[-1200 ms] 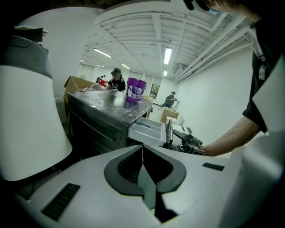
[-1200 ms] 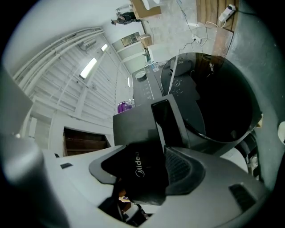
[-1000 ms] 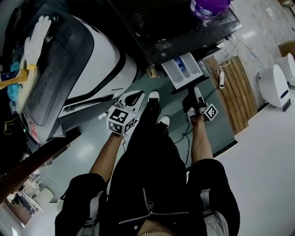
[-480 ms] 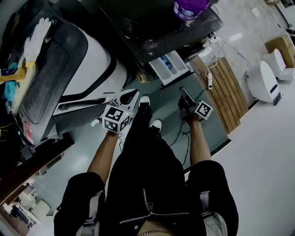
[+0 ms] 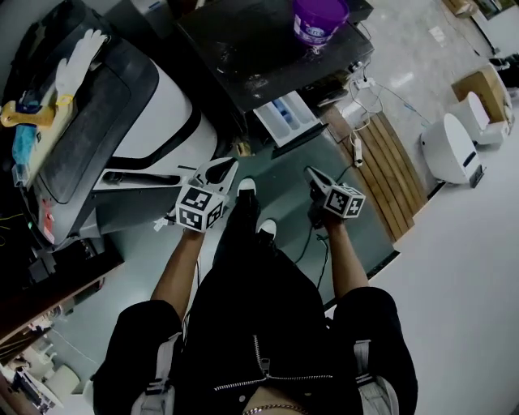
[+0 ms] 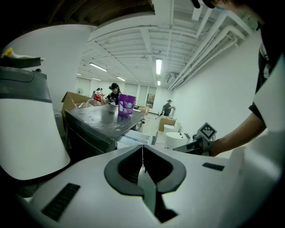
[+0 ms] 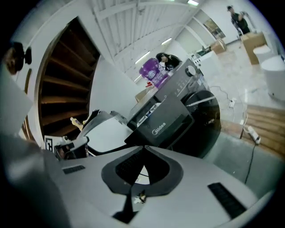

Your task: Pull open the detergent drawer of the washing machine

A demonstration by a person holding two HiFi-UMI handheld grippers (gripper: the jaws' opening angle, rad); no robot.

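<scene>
Drawer (image 5: pixel 284 119) juts past washer (image 5: pixel 243 49) edge; left hand-held gripper (image 5: pixel 226 165) clenched, right hand-held gripper (image 5: pixel 311 172) just clenched, both empty.

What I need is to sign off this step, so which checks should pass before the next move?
1. White detergent drawer pulled out of the dark washing machine: ok.
2. Right tool jaws have just closed, nothing between them: ok.
3. Left tool shut and empty: ok.
4. Both tools apart from the drawer: ok.
5. Purple bucket upright on the machine's top: ok.
6. Drawer out to its full travel: cannot tell.
</scene>
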